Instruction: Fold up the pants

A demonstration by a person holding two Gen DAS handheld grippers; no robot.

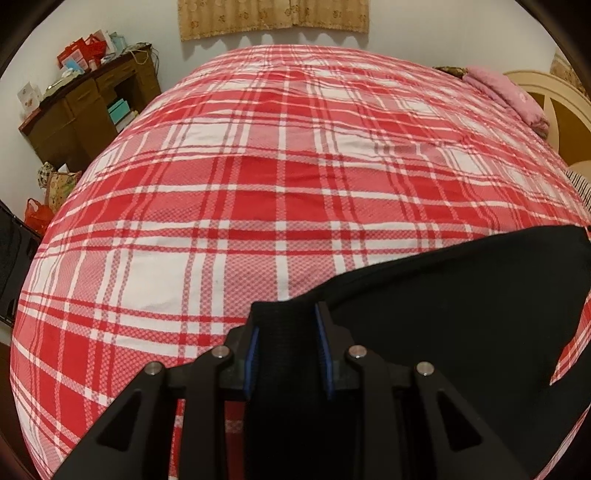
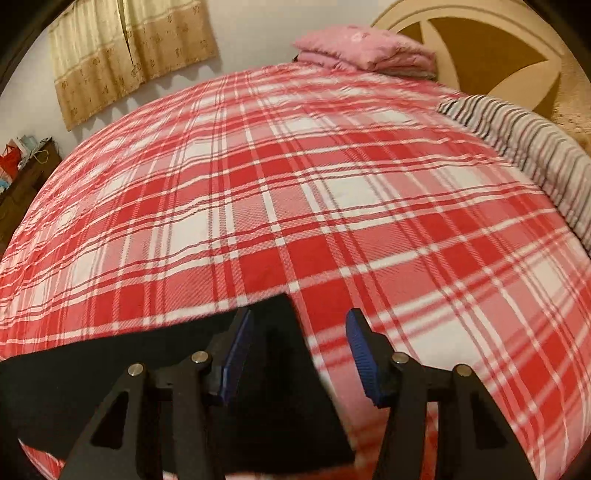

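The black pants lie on the red and white plaid bed, spreading to the right in the left wrist view. My left gripper is shut on a bunched end of the pants, and black cloth fills the gap between its blue pads. In the right wrist view, a corner of the pants pokes up between the fingers of my right gripper. That gripper is open. The cloth lies against its left pad, while plaid bedspread shows between the cloth and its right pad.
A folded pink blanket sits at the head of the bed by a cream headboard. A striped cloth runs along the bed's right edge. A brown desk with boxes stands by the far left wall, under a beige curtain.
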